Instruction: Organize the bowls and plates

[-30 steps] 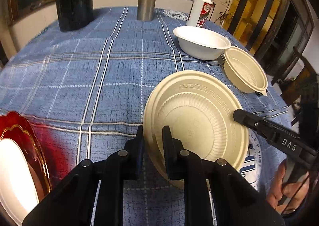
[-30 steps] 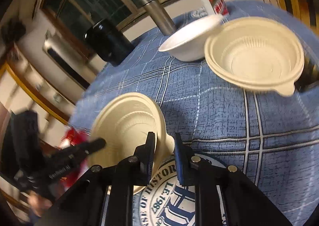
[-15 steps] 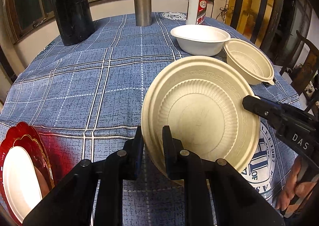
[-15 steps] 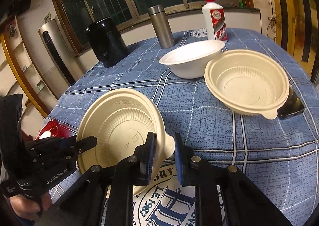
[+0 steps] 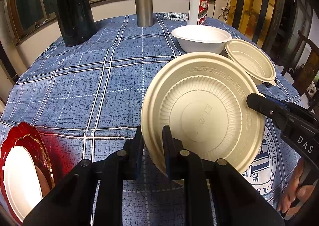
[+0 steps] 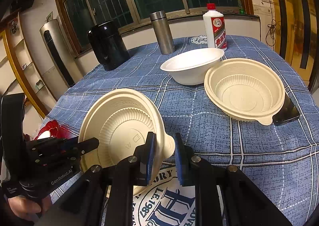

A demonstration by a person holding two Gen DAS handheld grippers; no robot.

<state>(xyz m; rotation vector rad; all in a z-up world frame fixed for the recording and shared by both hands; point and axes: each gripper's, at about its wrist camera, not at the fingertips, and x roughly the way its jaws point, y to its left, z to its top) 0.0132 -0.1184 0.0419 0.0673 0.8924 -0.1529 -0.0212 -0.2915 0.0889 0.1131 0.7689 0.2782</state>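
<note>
A cream ribbed bowl [image 5: 201,112] is held tilted above the blue plaid cloth of the worktop [image 5: 89,78], its hollow turned toward both cameras. The left hand-held gripper [image 5: 152,142] pinches the bowl's near rim between its two fingers, one finger outside the wall and one inside. The right hand-held gripper [image 6: 163,146] is clamped on the opposite rim by the small tab, its blue-padded fingers on either side of the edge; in the left wrist view it [image 5: 257,102] reaches in from the right onto the bowl's rim.

Taking the held bowl as landmark: beyond it on the worktop sits a white bowl [image 6: 192,66], and touching that one's right side a second cream ribbed bowl [image 6: 245,90] stands upright. A dark phone [image 6: 287,110] lies partly under that second bowl's far right rim. Farther back stand a black jug [image 6: 107,44], a steel flask [image 6: 161,32] and a white bottle with a red cap [image 6: 215,26]. Left of the held bowl, at the worktop's edge, a red plate [image 5: 28,146] carries a white plate [image 5: 20,178]
</note>
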